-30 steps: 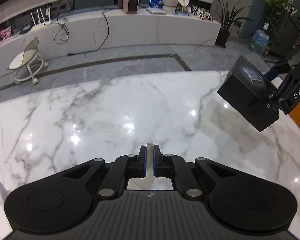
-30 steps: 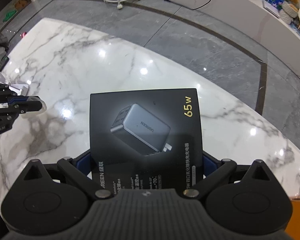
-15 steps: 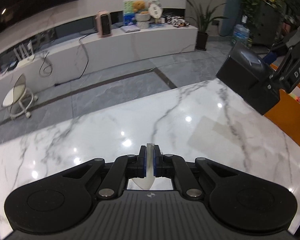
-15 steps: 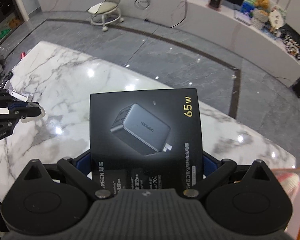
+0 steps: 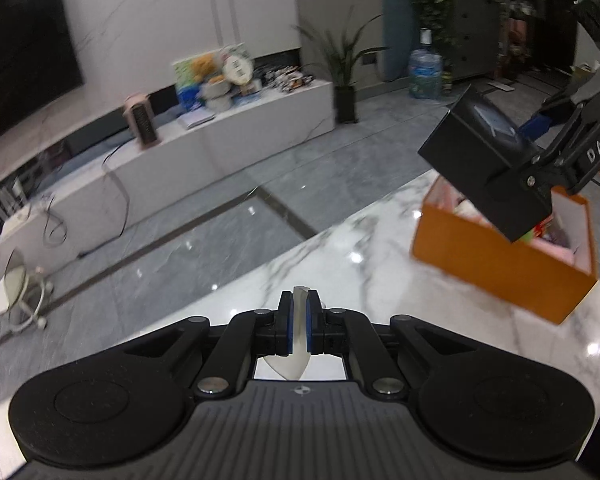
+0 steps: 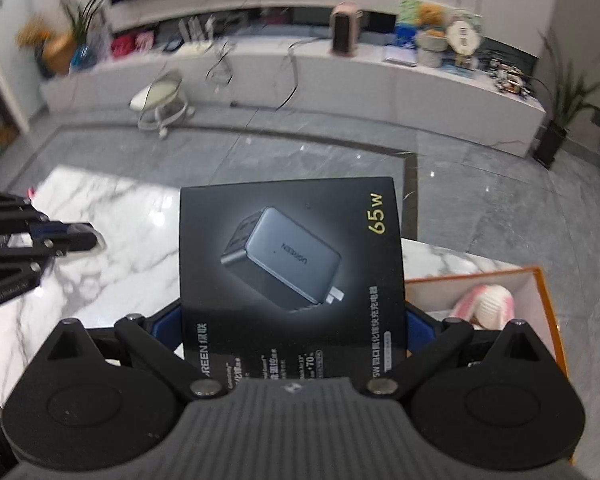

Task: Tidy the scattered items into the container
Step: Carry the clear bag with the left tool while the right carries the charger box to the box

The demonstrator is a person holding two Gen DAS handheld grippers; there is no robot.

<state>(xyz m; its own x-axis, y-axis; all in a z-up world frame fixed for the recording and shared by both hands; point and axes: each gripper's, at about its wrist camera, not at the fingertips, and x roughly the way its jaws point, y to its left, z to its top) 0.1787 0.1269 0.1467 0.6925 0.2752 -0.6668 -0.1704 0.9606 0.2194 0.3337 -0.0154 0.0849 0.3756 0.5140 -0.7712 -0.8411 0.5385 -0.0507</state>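
Observation:
My right gripper (image 6: 293, 316) is shut on a black charger box (image 6: 292, 256) marked 65 W, held in the air at the near left edge of the orange container (image 6: 548, 300). In the left wrist view the charger box (image 5: 484, 160) hangs over the orange container (image 5: 500, 268), which holds a pink and white item (image 6: 488, 304) and other things. My left gripper (image 5: 299, 324) is shut on a small thin white object (image 5: 299, 332) above the marble table (image 5: 340, 264). The left gripper also shows in the right wrist view (image 6: 76, 236), at the left.
The table edge runs close behind the container, with grey floor (image 5: 220, 232) beyond. A long white counter (image 6: 380, 76) with a heater, toys and cables stands at the back. A white stool (image 6: 160, 100) stands on the floor.
Both grippers have swung right with their loads. The orange container has come into both views, and the charger box is now over its near edge.

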